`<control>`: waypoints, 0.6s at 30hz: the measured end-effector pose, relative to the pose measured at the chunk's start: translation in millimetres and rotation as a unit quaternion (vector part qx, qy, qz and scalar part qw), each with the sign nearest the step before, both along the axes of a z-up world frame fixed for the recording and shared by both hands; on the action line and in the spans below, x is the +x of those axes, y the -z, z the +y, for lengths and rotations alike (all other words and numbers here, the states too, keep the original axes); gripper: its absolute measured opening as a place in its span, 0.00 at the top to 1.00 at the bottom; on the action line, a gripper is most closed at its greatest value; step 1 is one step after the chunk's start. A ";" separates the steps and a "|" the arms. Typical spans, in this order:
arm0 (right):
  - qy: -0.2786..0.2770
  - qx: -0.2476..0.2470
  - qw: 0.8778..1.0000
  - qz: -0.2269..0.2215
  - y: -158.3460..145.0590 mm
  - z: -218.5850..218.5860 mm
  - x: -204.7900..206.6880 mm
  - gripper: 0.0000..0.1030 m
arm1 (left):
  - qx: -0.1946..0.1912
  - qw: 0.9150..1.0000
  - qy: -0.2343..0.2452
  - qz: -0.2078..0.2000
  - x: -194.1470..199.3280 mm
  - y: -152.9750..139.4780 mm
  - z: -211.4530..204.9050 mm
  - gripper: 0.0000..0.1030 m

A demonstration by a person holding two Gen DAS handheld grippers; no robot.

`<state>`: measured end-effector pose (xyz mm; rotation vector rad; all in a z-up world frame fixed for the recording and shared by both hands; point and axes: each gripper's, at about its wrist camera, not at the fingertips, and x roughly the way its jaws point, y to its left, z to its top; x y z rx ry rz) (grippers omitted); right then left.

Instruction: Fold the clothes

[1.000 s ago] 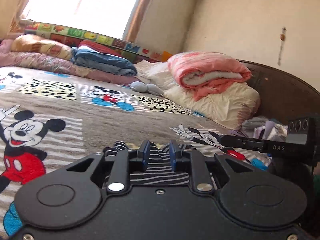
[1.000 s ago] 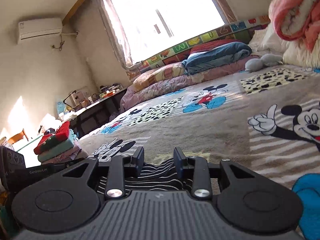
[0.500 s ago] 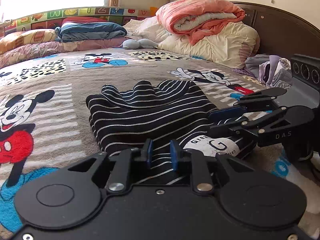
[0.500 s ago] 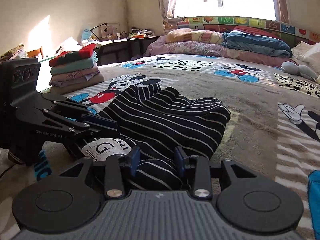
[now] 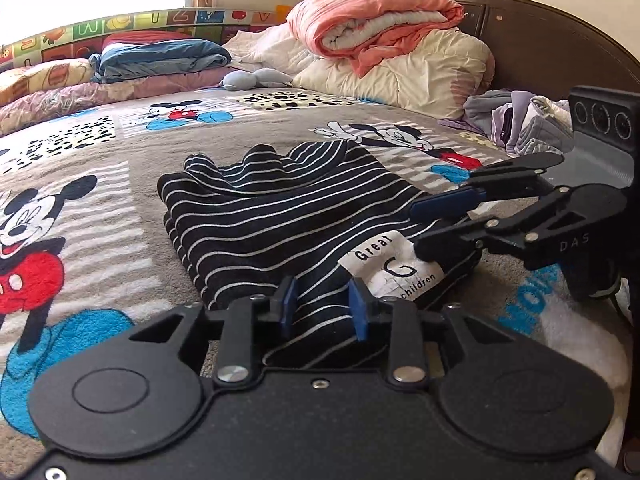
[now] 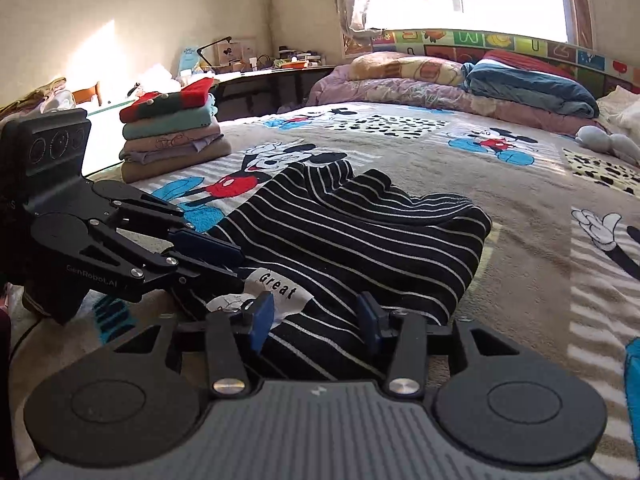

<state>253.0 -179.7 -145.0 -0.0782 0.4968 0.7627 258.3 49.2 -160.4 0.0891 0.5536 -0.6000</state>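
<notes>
The white patch (image 5: 394,266) on the black striped garment (image 5: 260,216) carries the printed words "Great" at its top, a big letter "G" in the middle and "children" along its lower edge. In the right wrist view only "Great" is readable on this patch.

The right gripper (image 5: 424,228) has the letters "DAS" on its black body. The left gripper (image 6: 236,262) has "GenRoboLAI" or something near to it on its side, the last letters are not clear.

The colourful mat (image 6: 500,42) under the window shows big single letters, among them "W" and "Z". Blue letters on the blanket (image 5: 528,300) are cut off and cannot be read.
</notes>
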 end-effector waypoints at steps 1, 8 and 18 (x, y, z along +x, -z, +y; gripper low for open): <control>0.008 0.010 1.000 -0.005 -2.9 -3.8 -5.7 0.57 | -0.005 1.000 -0.002 -0.002 -1.3 -2.8 1.3 0.72; 0.079 0.070 0.992 -0.072 -22.1 -29.8 -27.1 0.59 | -0.087 0.992 -0.060 -0.068 4.2 -21.5 14.9 0.71; 0.076 0.002 0.997 -0.004 10.3 -8.8 2.8 0.50 | -0.021 0.996 -0.089 0.007 42.2 4.7 8.3 0.68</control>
